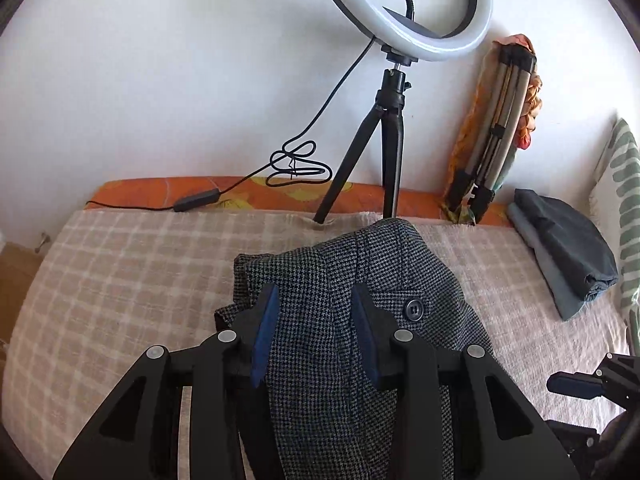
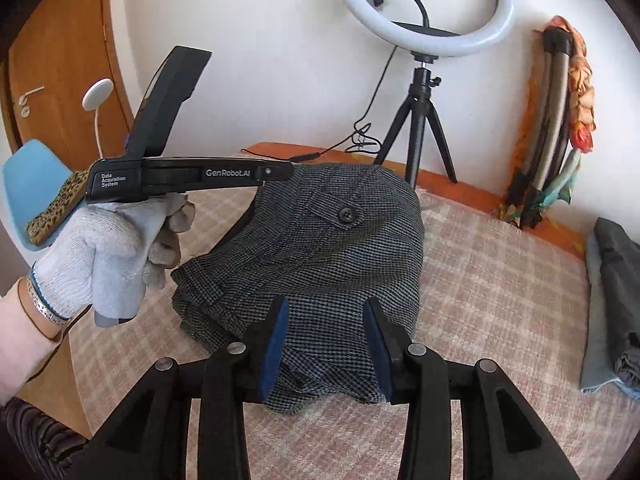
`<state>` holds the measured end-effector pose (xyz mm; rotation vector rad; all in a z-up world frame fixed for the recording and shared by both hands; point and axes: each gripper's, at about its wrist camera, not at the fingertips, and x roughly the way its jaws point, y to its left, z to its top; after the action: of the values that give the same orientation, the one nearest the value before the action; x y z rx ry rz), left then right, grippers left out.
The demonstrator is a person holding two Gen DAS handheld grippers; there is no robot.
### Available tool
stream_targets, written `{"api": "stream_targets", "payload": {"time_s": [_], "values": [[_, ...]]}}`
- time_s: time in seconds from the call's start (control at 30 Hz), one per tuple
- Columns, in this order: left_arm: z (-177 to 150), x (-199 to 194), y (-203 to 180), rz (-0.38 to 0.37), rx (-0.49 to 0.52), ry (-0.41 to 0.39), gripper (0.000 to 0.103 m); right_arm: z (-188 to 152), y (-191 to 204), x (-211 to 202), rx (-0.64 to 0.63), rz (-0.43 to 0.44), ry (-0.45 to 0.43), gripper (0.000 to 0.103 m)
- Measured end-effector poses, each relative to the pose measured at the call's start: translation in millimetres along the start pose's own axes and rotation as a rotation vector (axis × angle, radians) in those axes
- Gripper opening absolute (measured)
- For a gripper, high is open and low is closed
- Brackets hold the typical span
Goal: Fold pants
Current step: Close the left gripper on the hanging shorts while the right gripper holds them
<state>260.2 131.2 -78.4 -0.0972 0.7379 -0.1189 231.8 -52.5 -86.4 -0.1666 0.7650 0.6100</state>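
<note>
Right wrist view: gloved left hand (image 2: 116, 240) holds left tool (image 1: 312, 312) level over pants (image 2: 320, 248); both tools' fingers spread apart

Both views were taken low and close over the bed (image 1: 100, 264), facing the white wall. The checked pants (image 1: 320, 320) and ring light (image 1: 404, 4) were shared. The left gripper (image 2: 276, 172) was caught from the right.

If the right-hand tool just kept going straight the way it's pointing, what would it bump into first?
Most likely the grey houndstooth pants heaped on the checked beige bedcover. The right tool stands open with the cloth directly between and ahead of its fingers; the depth is hard to judge, but nothing else lies nearer.
</note>
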Motion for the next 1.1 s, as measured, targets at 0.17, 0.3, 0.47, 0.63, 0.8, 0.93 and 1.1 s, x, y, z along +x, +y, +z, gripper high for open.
{"api": "stream_targets", "payload": {"time_s": [0.17, 0.3, 0.47, 0.63, 0.8, 0.93, 1.1], "values": [[-7, 30, 12, 0.062, -0.006, 0.066, 0.035, -6, -34, 18, 0.103, 0.072, 0.102, 0.040], [-16, 43, 23, 0.051, -0.040, 0.106, 0.035, -16, -37, 36, 0.096, 0.066, 0.182, 0.040], [-9, 26, 46, -0.009, -0.114, 0.080, 0.058, -15, -59, 40, 0.198, 0.129, 0.183, 0.067], [-9, 31, 92, -0.124, -0.361, 0.148, 0.076, -15, -82, 47, 0.356, 0.251, 0.188, 0.083], [-17, 50, 104, -0.237, -0.466, 0.227, 0.076, -21, -87, 59, 0.425, 0.317, 0.218, 0.084], [-20, 62, 100, -0.244, -0.461, 0.251, 0.076, -19, -84, 71, 0.419, 0.326, 0.224, 0.086], [-18, 73, 99, -0.260, -0.474, 0.250, 0.078, -17, -82, 79, 0.434, 0.356, 0.203, 0.086]]}}
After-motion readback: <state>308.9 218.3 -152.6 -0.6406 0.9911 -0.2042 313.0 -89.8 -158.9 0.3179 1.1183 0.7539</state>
